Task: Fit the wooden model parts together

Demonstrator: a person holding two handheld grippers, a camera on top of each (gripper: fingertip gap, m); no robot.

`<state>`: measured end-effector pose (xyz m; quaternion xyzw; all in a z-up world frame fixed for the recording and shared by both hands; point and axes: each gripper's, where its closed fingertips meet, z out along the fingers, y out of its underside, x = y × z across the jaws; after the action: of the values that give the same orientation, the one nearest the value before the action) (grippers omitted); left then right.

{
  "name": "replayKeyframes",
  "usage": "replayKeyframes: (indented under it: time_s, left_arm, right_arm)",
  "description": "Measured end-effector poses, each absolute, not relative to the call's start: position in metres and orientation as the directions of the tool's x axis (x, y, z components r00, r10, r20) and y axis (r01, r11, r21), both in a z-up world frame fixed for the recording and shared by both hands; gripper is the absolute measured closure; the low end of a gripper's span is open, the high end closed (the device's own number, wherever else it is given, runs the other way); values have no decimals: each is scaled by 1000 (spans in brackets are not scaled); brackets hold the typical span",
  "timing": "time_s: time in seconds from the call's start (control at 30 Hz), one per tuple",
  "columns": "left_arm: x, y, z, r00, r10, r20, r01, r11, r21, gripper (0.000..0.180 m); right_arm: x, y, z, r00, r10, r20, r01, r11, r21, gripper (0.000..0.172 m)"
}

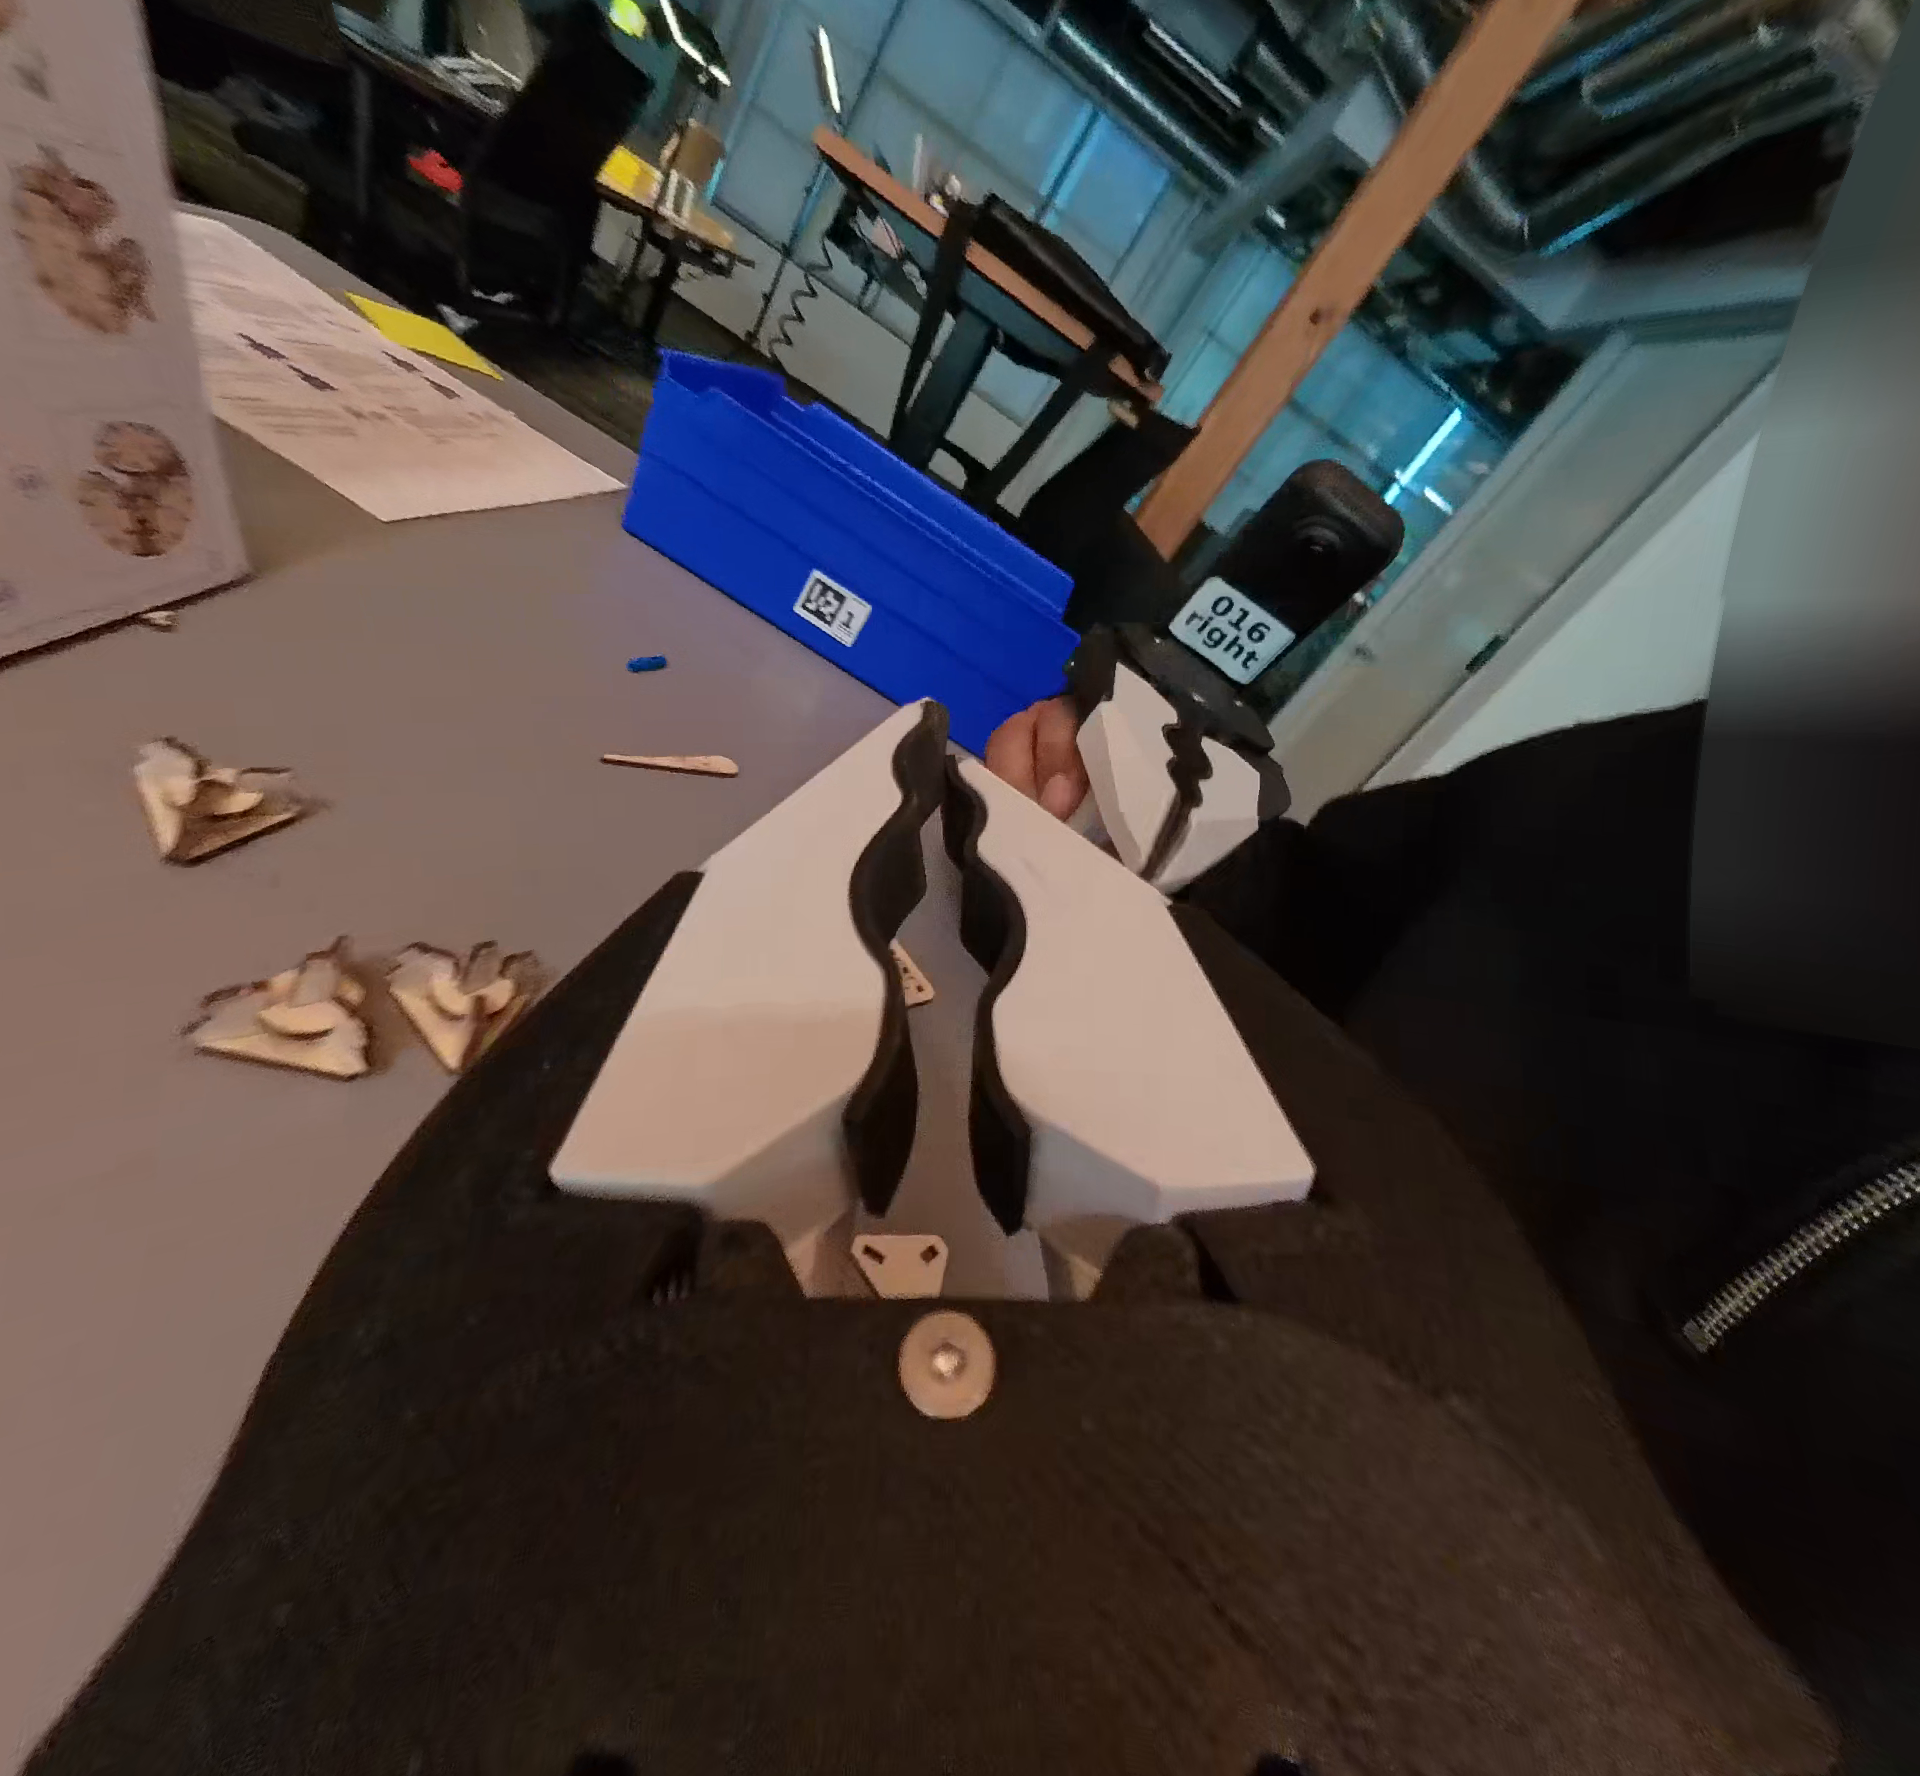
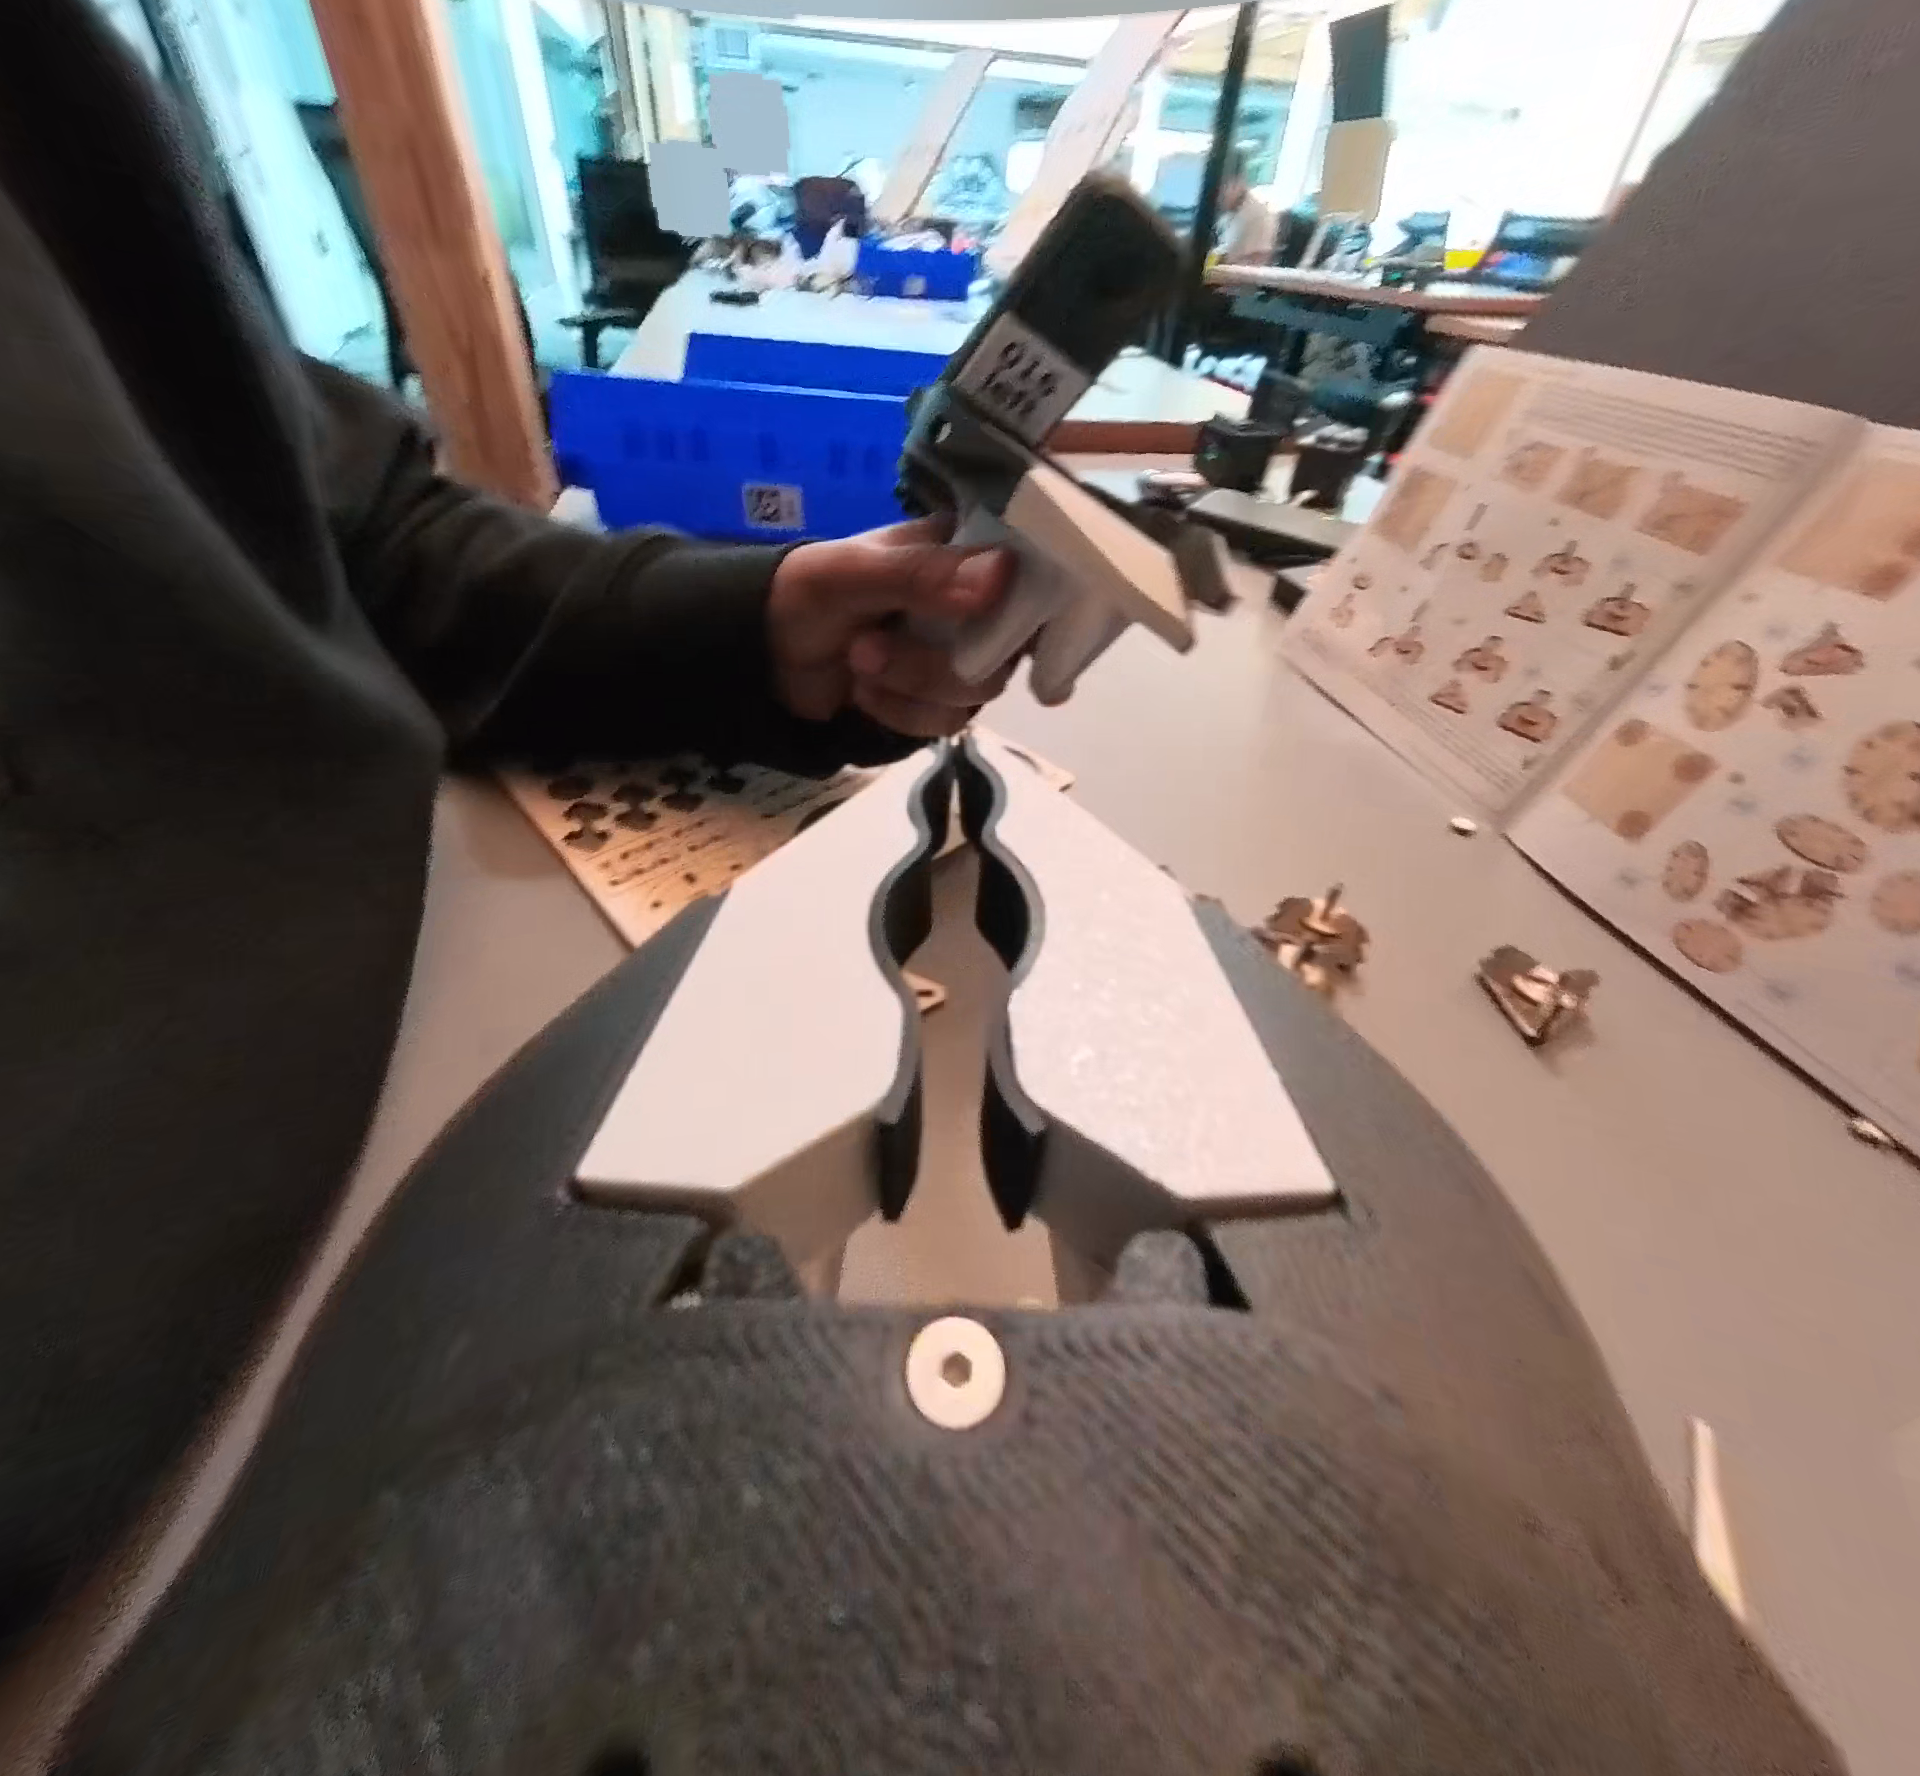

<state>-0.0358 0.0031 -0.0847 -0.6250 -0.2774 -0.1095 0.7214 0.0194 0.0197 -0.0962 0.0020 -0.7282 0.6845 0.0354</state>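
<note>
My left gripper (image 1: pixel 935 739) is shut, its black wavy pads meeting at the tips, and I see nothing between them. It hovers over the grey table (image 1: pixel 436 708), short of a blue bin (image 1: pixel 831 521). It also shows in the right wrist view (image 2: pixel 1195 594), held up by a hand (image 2: pixel 883 625). My right gripper (image 2: pixel 956 760) is shut too, just under that hand and over a cut-out wooden sheet (image 2: pixel 665 833). In the left wrist view the right gripper (image 1: pixel 1158 853) sits close to the right of my left fingertips, pointing down.
Small wooden assemblies (image 1: pixel 286 1014) (image 1: pixel 213 796) (image 2: pixel 1314 926) (image 2: pixel 1532 988) lie on the table, with a wooden stick (image 1: pixel 670 765) and a blue peg (image 1: pixel 646 663). An open instruction booklet (image 2: pixel 1662 666) lies right; a printed sheet (image 1: pixel 353 396) lies far left. A dark sleeve (image 2: pixel 468 573) crosses left.
</note>
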Motion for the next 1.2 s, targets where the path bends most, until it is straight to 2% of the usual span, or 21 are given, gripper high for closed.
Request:
replayKeyframes:
  time_s: [0.27, 0.5, 0.87, 1.2]
  left_arm:
    - [-51, -13, -94, 786, 216, 579, 526, 258, -810, 180]
    - [-53, -21, -89, 794, 231, 562, 495, 290, -819, 180]
    - [-52, -23, -84, 802, 226, 553, 479, 308, -822, 180]
    - [-51, -21, -86, 803, 214, 556, 487, 303, -819, 180]
  right_arm:
    - [-29, 50, -79, -973, 225, -59, 38, -97, -995, 172]
    - [-48, 68, -71, -943, 331, -23, -17, -118, -993, 171]
    - [-53, 74, -66, -945, 292, -150, 92, -203, -975, 159]
    - [-49, 74, -63, -947, 301, -109, 50, -198, -979, 159]
